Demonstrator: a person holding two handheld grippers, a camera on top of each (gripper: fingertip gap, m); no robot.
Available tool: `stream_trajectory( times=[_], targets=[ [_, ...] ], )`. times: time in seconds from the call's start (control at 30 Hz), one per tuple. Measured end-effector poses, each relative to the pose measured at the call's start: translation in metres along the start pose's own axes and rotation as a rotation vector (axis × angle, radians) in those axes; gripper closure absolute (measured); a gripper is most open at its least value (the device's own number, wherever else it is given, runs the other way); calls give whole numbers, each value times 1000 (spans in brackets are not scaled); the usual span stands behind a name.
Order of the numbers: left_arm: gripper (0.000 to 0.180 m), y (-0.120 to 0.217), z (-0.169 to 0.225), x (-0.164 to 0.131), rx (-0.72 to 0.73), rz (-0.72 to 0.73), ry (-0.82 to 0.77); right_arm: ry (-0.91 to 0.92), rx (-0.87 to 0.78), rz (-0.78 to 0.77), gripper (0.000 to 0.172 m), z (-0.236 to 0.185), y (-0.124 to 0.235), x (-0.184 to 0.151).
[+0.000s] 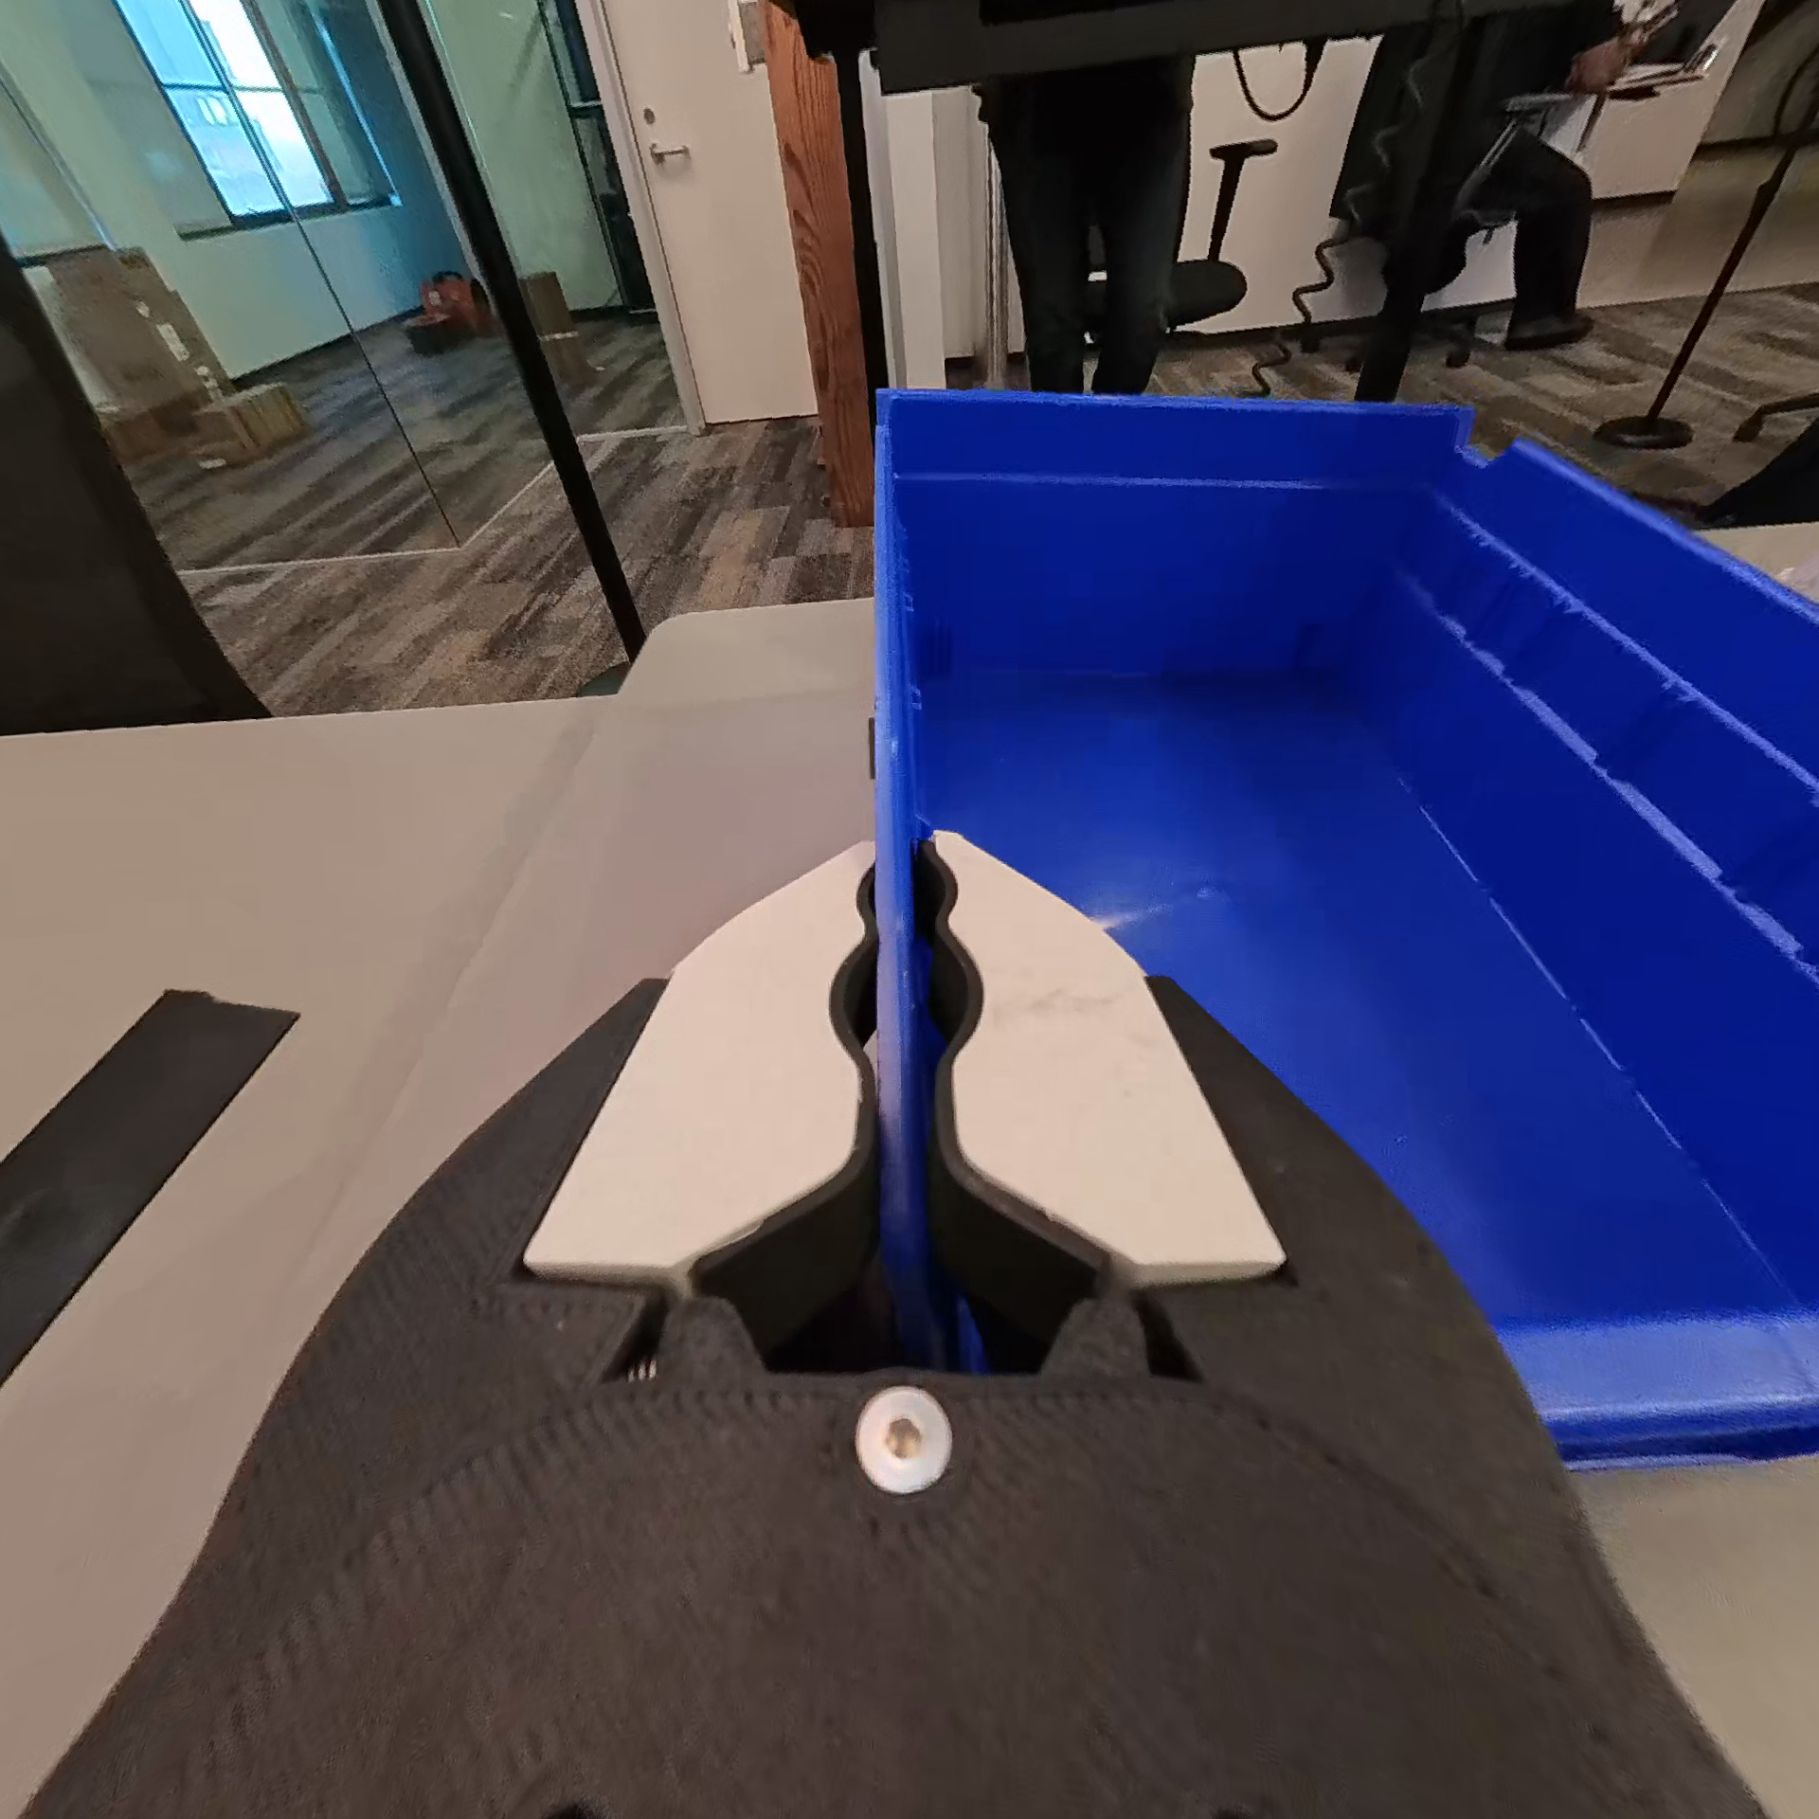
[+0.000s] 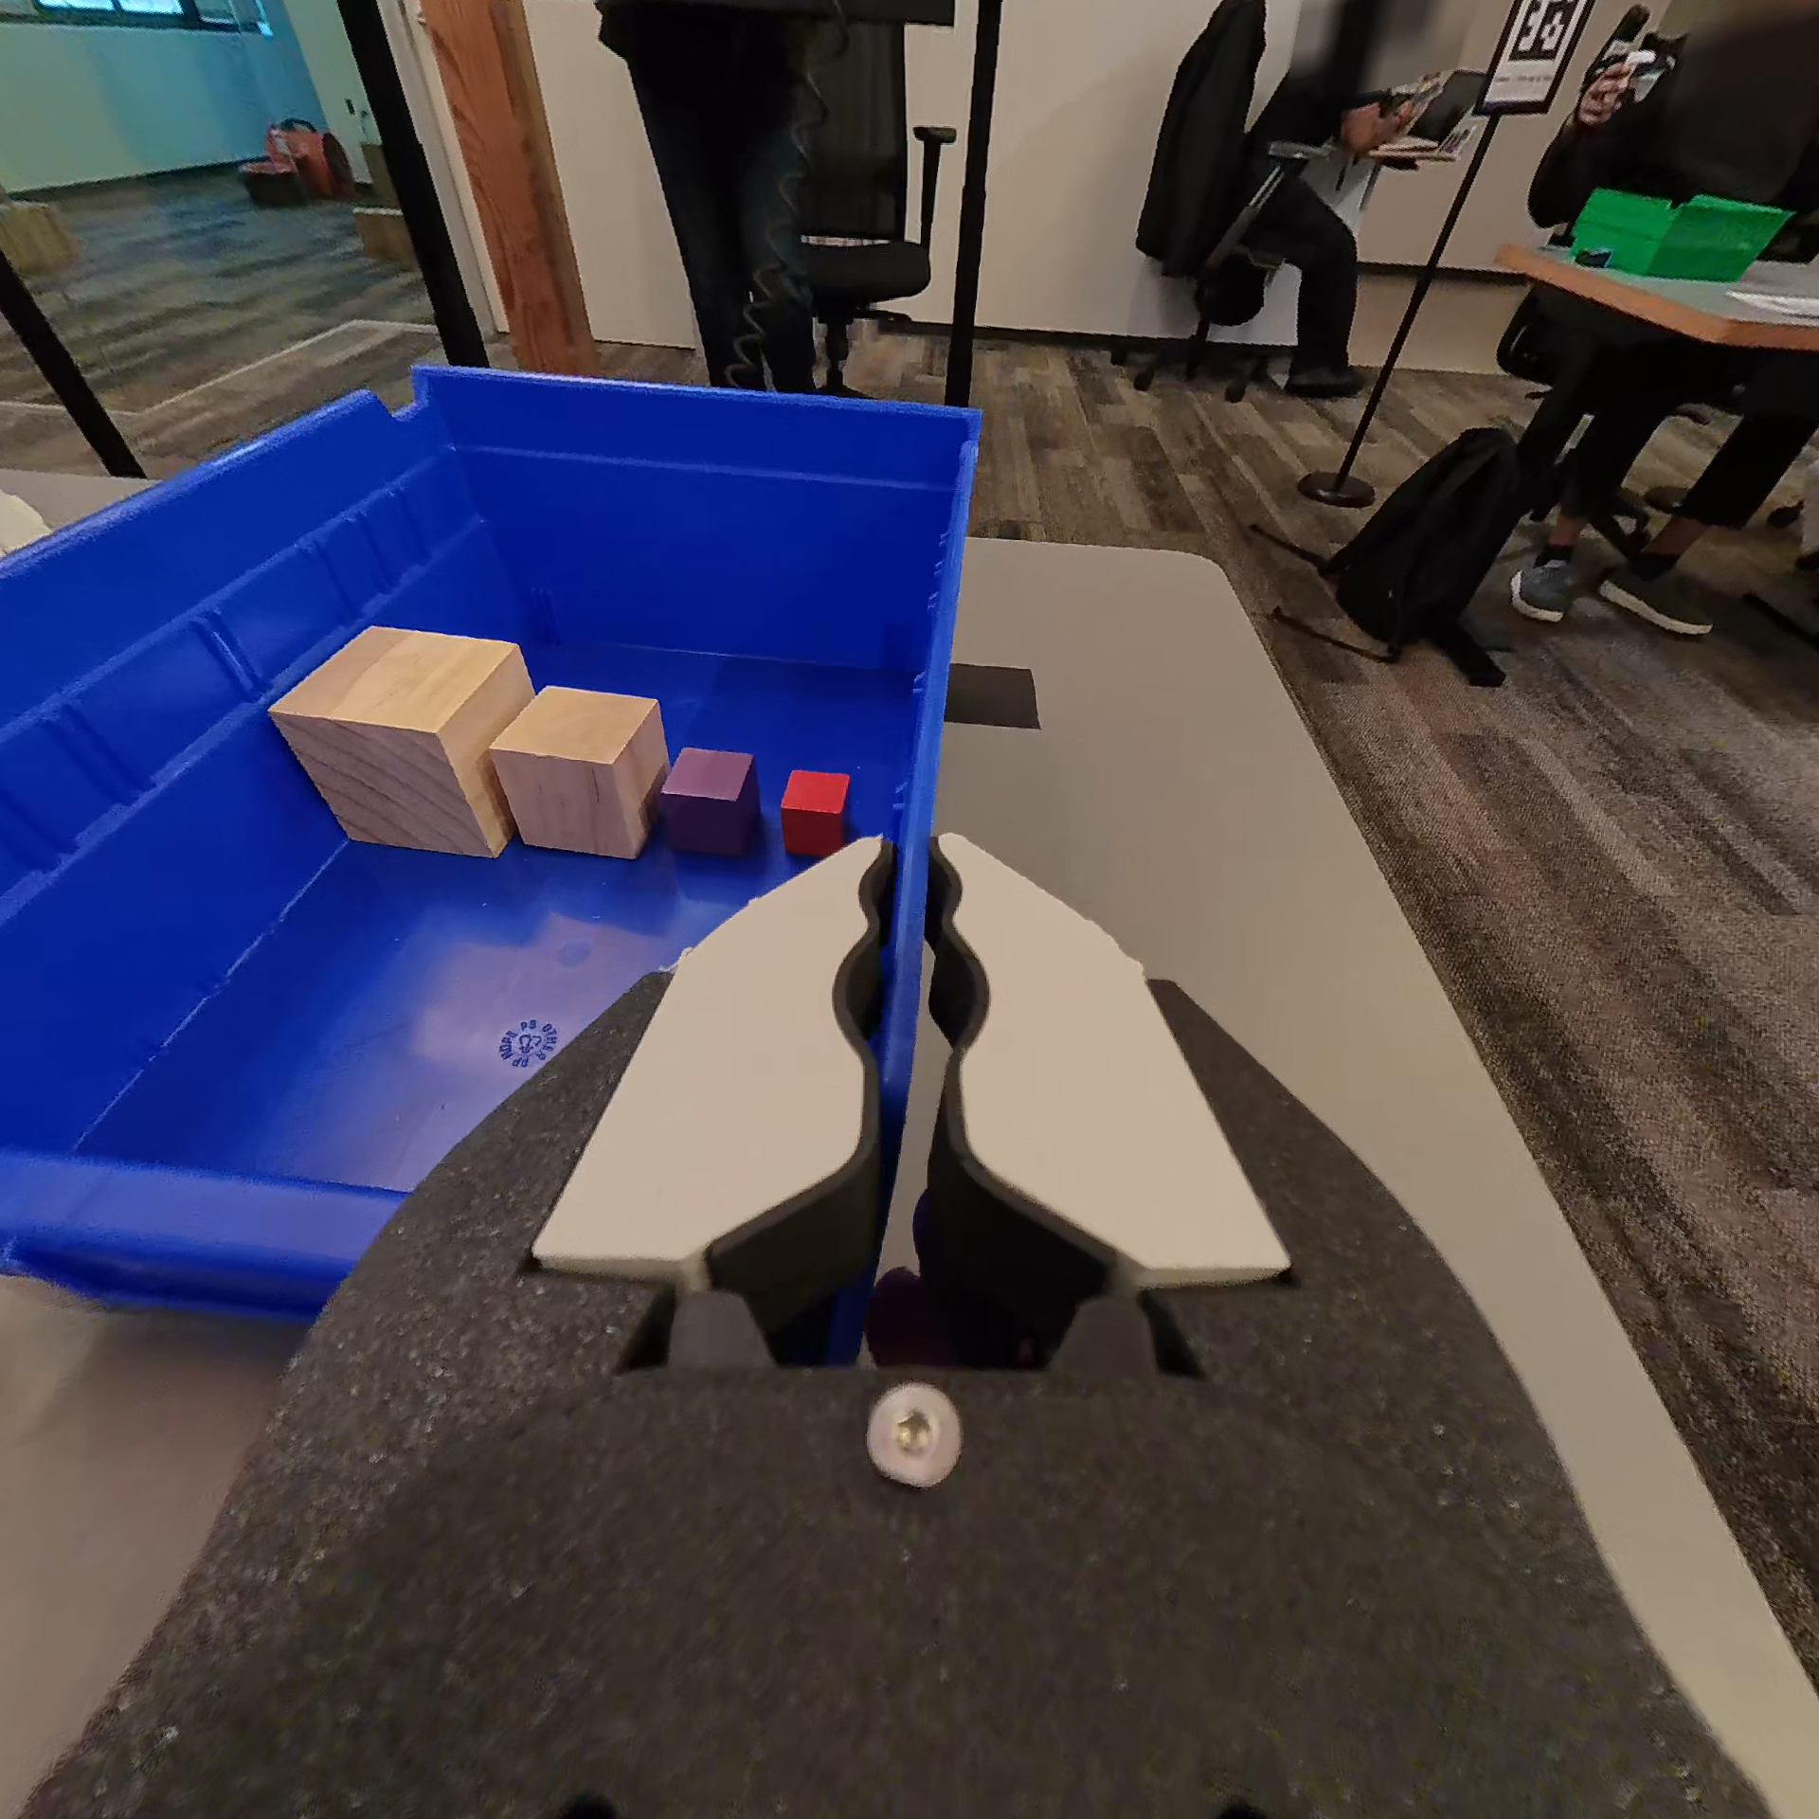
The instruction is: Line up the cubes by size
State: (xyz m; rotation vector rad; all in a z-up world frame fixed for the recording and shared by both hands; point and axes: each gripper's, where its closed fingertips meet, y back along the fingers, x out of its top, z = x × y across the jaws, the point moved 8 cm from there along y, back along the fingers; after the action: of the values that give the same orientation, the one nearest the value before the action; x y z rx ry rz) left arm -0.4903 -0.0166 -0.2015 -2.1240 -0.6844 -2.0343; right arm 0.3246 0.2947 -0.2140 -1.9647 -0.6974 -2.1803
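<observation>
Claws first: the left claw [image 1: 898, 856] is pinched tight on the left side wall of the blue bin [image 1: 1280, 551], one finger outside and one inside, and the right claw [image 2: 915, 856] is pinched the same way on the bin's right side wall. Inside the bin, near its far wall, four cubes stand in a row by falling size: large wooden cube [image 2: 404, 738], smaller wooden cube [image 2: 581, 773], purple cube [image 2: 711, 799], red cube [image 2: 815, 809]. Bin rests on the grey tabletop [image 2: 1132, 787].
</observation>
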Motion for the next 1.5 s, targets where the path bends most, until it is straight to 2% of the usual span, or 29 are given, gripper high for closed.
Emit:
stream_trajectory(
  times=[0.4, 1.03, 1.23, 1.5],
  targets=[
    [177, 51, -20, 18, 65, 105, 73, -25, 72, -22, 168, -19, 35, -6],
    [177, 88, -46, 35, 148, 212, 140, 5, 318, -45, 169, -114, 103, -18],
    [177, 94, -51, 37, 164, 230, 148, 28, 379, -39, 169, -155, 108, -17],
    [177, 101, -57, 38, 179, 251, 163, 37, 470, -41, 169, -215, 94, -11]
  ],
)
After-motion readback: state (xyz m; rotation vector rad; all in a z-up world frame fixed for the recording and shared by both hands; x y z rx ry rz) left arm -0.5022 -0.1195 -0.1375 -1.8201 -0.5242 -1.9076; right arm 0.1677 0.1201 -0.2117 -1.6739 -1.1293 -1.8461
